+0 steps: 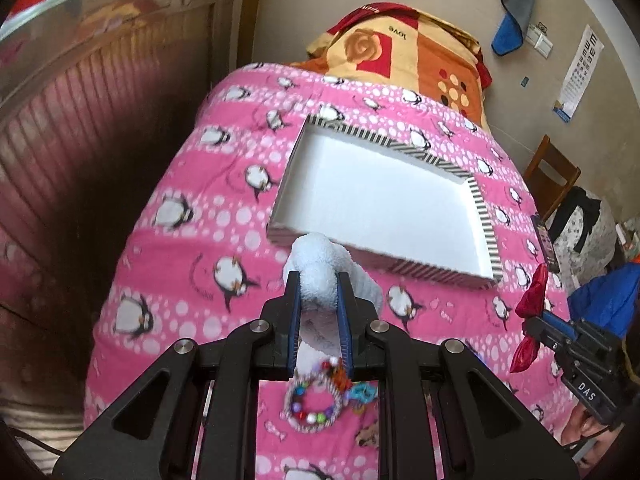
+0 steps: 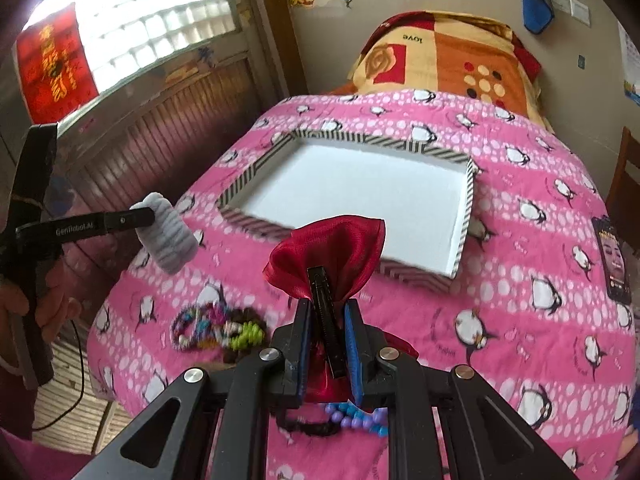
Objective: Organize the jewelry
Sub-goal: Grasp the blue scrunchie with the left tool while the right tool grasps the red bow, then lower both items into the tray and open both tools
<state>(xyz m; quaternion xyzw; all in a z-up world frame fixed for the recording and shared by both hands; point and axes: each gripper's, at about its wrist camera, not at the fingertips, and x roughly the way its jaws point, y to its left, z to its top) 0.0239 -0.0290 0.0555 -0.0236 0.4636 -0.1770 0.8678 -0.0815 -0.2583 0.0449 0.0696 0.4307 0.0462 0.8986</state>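
Note:
A shallow white tray with a striped rim [image 1: 486, 220] [image 2: 466, 216] lies on the pink penguin blanket, nothing in it. My left gripper [image 1: 319, 280] is shut on a fluffy white-grey scrunchie [image 1: 320, 268], held above the blanket just short of the tray's near edge; it also shows in the right wrist view [image 2: 168, 236]. My right gripper [image 2: 328, 304] is shut on a red bow hair clip [image 2: 332, 248], also near the tray's front edge; the bow also shows in the left wrist view [image 1: 530, 312]. A pile of beaded bracelets [image 1: 316, 402] [image 2: 216, 326] lies on the blanket below the grippers.
Blue and purple beads [image 2: 356, 414] lie under my right gripper. A phone [image 2: 612, 264] lies on the blanket's right edge. A folded orange quilt [image 1: 412, 48] sits behind the tray. A wooden chair [image 1: 554, 176] stands at the right, wood panelling at the left.

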